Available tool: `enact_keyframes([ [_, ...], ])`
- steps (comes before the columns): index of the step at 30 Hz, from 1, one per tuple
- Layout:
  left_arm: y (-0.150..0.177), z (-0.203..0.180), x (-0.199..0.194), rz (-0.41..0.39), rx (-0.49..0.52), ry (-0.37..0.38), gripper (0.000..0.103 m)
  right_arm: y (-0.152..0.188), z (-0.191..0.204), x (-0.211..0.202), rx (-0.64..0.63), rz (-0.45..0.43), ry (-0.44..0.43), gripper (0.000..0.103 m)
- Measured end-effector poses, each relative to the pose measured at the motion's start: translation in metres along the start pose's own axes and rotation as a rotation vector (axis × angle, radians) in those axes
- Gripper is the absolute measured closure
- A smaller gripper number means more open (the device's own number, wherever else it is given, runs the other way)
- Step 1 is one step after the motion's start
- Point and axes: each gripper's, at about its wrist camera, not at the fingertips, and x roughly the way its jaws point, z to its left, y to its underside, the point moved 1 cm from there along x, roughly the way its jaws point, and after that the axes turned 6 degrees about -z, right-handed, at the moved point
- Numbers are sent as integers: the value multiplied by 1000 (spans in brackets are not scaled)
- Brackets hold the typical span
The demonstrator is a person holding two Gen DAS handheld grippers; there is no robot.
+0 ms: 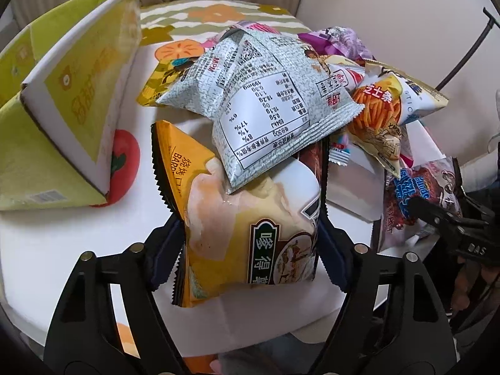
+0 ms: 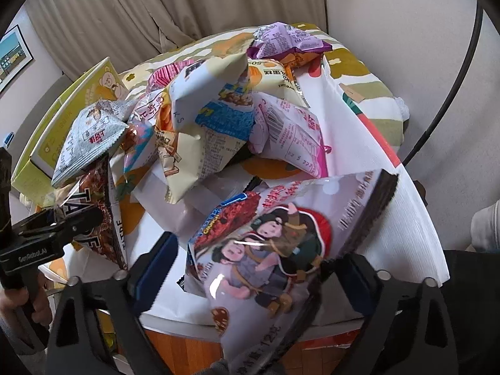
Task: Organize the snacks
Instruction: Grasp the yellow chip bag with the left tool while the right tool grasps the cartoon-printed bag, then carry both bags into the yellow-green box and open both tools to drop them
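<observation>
In the left wrist view my left gripper is shut on an orange barbecue chip bag, held just above the white table. A grey speckled packet rests on top of that bag. In the right wrist view my right gripper has its jaws on either side of a white bag with cartoon figures; the right finger touches the bag's dark edge and the left finger stands apart from it. The same bag and right gripper show at the right of the left wrist view. The left gripper shows at the left of the right wrist view.
A yellow-green cardboard box stands open at the left of the table. A pile of several snack bags covers the table's middle and back, on a fruit-print cloth. Curtains hang behind. The table's front edge is close.
</observation>
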Motion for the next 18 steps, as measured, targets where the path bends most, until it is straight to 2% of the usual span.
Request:
enact_keyframes([
  [2,0,0,-2,-2,3,-8,28,-1,-2,0,8,-6,-3,21],
  [7,1,1,-12,-6,-8,-9,28,-1,4,-2,-29,0,30,40],
  [18,-6,-5,-53,-54,-15,-3,28,-6,8,-23,-36,-5,32,43],
])
